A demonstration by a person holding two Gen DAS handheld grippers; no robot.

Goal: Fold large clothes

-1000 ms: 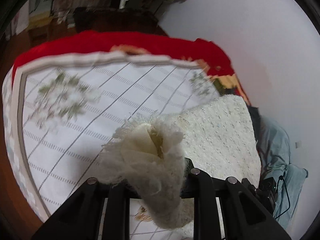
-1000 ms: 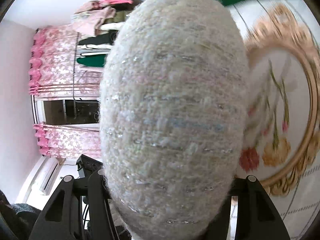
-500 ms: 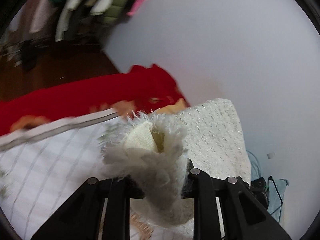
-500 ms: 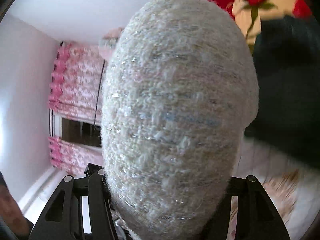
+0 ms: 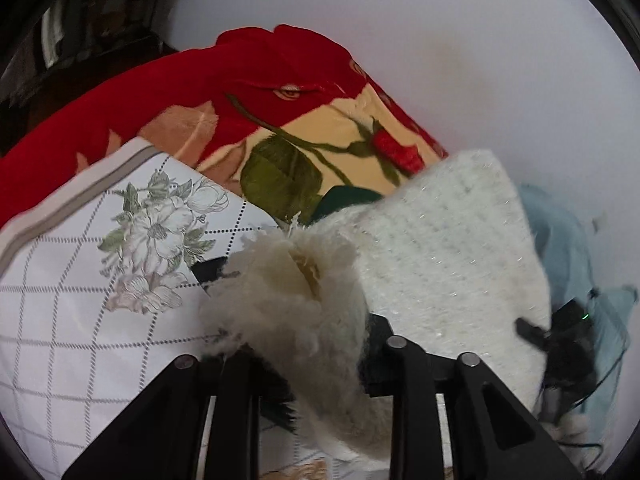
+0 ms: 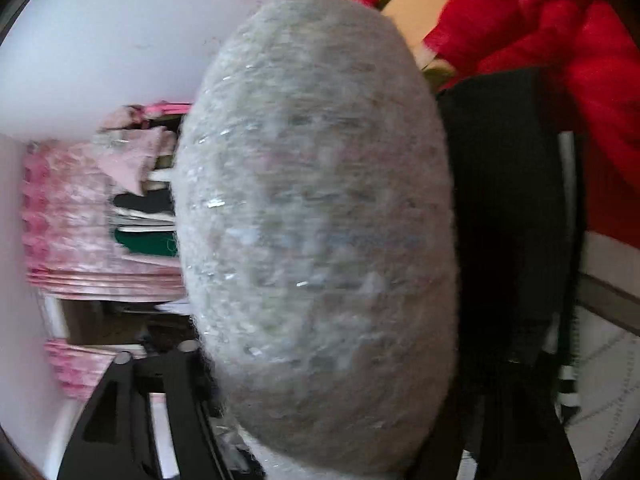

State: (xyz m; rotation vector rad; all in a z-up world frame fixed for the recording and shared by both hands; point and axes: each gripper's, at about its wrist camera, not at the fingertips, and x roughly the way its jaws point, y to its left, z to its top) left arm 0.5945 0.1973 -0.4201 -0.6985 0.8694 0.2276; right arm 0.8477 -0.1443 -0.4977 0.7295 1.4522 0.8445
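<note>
Both tools' jaws are opening. The left tool (image 5: 304,344) has the fringed corner of the cream knit (image 5: 448,248) between its fingers; the right tool (image 6: 320,360) has a thick fold of it that blocks most of its view. The knit lies beside the red blanket (image 5: 208,80), over the checked sheet (image 5: 80,320); a black garment (image 6: 508,220) lies close right.

garment (image 5: 448,256): cream fuzzy knit, glinting threads, frayed edge
blanket (image 5: 248,80): red plush
grippers (image 5: 304,356): matt black plastic
</note>
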